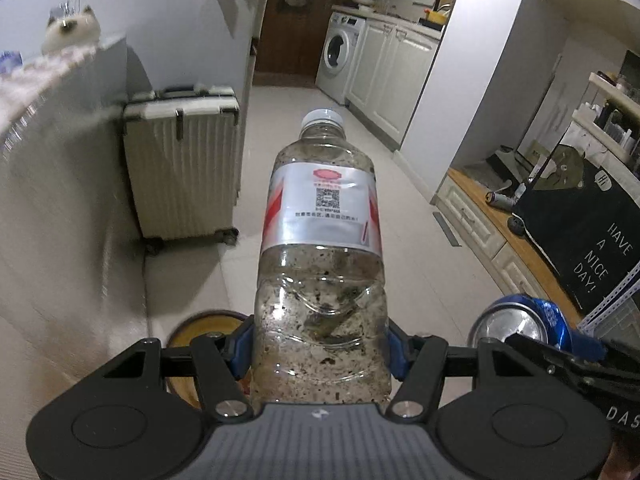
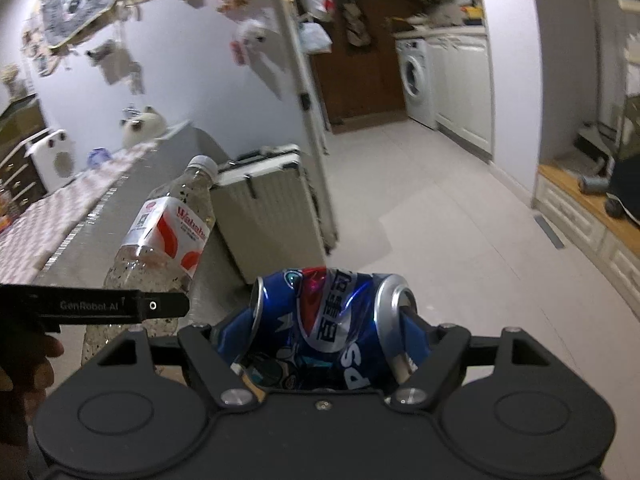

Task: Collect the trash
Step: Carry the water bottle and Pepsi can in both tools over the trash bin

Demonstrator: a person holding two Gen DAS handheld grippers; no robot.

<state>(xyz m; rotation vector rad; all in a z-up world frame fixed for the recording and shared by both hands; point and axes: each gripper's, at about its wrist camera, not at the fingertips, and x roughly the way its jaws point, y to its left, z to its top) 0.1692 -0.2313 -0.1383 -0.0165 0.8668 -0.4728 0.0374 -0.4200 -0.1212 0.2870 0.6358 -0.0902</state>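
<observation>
Left wrist view shows your left tool (image 1: pixel 320 346) clamped around the lower body of a clear plastic bottle (image 1: pixel 320 240); its blue fingers (image 1: pixel 242 344) press both sides, and the bottle runs straight ahead of the tool, white cap at the far end. Dark specks cling to the inside of the bottle, and a silver and red label wraps its middle. Just right of this tool sits the blue can (image 1: pixel 528 326), carried by your other tool. Ahead and to the left a ribbed pale suitcase (image 1: pixel 182 168) stands on the tiled floor (image 1: pixel 328 168), and farther ahead a washing machine (image 1: pixel 340 56) sits under white cabinets. To the right, a black bag (image 1: pixel 592 224) reads "HAVE A NICE DAY!".

In the right wrist view your right tool (image 2: pixel 326 340) is closed on a dented blue Pepsi can (image 2: pixel 328 320) lying crosswise between its fingers, the opened top facing right. To the left of this tool the bottle (image 2: pixel 160 240) tilts up and away, crossed by a black finger of the left tool (image 2: pixel 120 306). The suitcase (image 2: pixel 272 212) stands ahead, beyond the bottle.
</observation>
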